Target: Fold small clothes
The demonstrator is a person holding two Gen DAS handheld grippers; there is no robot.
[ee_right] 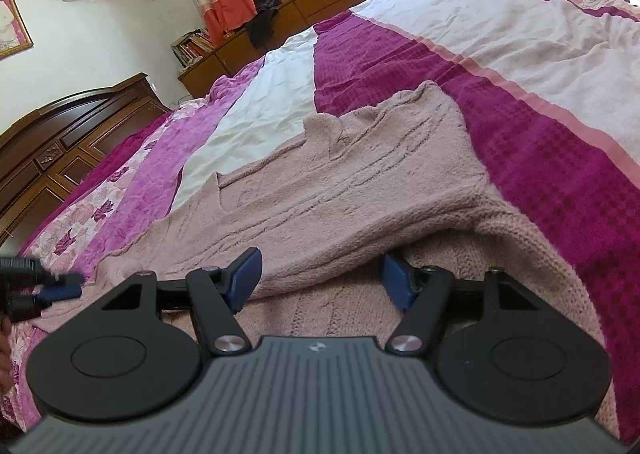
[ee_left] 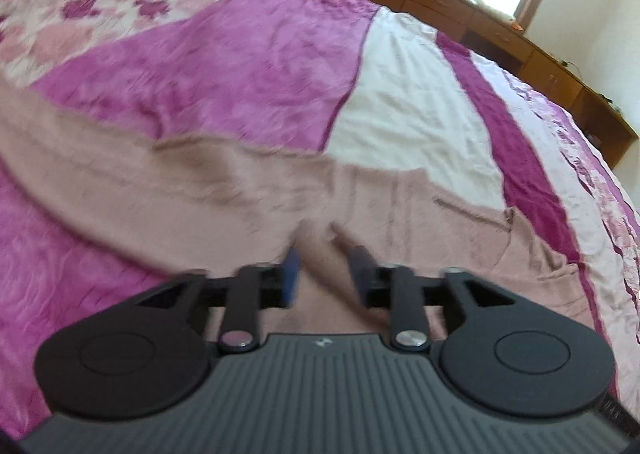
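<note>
Dusty-pink knit, a small sweater [ee_right: 360, 173], lies spread on the bedspread [ee_right: 540, 133] of magenta, white and rose-patterned bands. From the left wrist view, the left gripper [ee_left: 324, 274] sits low over the garment; its 2 blue-padded fingers [ee_left: 291, 274] stand slightly apart with a raised fold of the pink knit running up between them, but the picture is motion-blurred and I cannot tell whether they pinch it; the sweater [ee_left: 200, 189] stretches away ahead and to both sides of those jaws. From the right wrist view, the left gripper [ee_right: 60, 286] appears blurred at the far left edge, touching the sweater's hem; the right gripper [ee_right: 322, 282] has its jaws spread wide, released, with a lifted edge of the sweater lying in the gap; a ribbed layer lies under the right finger [ee_right: 396, 282]; beyond the jaws stands a wooden cabinet [ee_right: 320, 1].
</note>
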